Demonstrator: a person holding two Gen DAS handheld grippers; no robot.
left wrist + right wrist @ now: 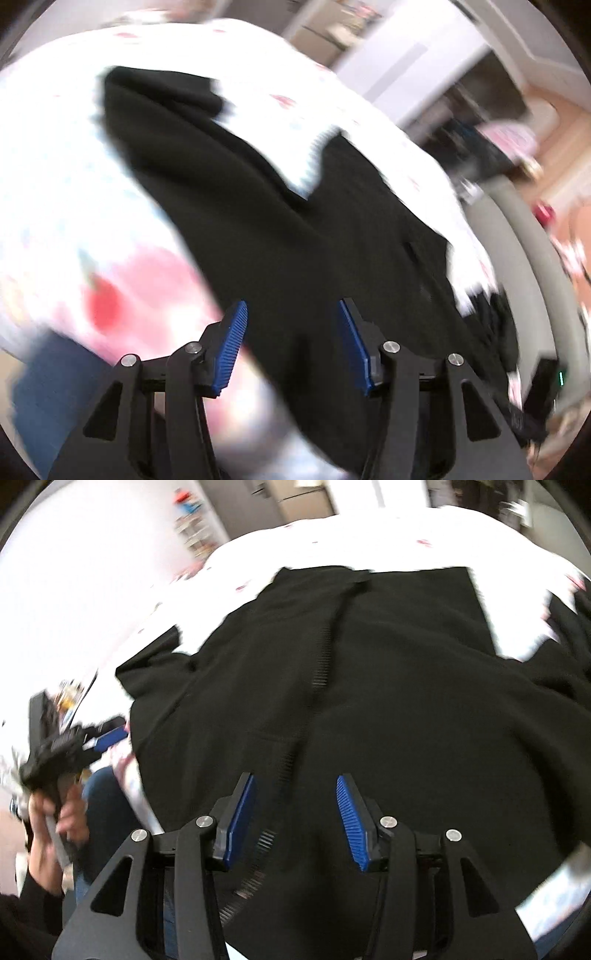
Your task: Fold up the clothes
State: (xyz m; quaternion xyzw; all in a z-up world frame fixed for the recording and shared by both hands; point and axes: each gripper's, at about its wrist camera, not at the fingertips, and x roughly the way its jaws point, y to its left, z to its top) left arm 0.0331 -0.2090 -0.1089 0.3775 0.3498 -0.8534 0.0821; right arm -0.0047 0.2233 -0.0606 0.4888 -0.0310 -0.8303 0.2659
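Right wrist view: I read no writing anywhere; everything is motion-blurred. My right gripper (pixel 295 805) hangs with jaws spread, empty, over the black jacket (pixel 369 686), which lies zipper-up on the white sheet (pixel 369 539). My left gripper (pixel 291 332) is also spread and empty, above the jacket's edge. A hand (pixel 55 812) holds it at the left.

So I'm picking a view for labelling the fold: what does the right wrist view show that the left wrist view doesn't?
Only the right wrist view shows the black garment's zipper running down its front, plus the person's hand holding the left gripper at the garment's edge. Only the left wrist view shows the grey bed edge and the floor beyond. Both show the black garment spread on the white patterned sheet, with an open, empty gripper over it.
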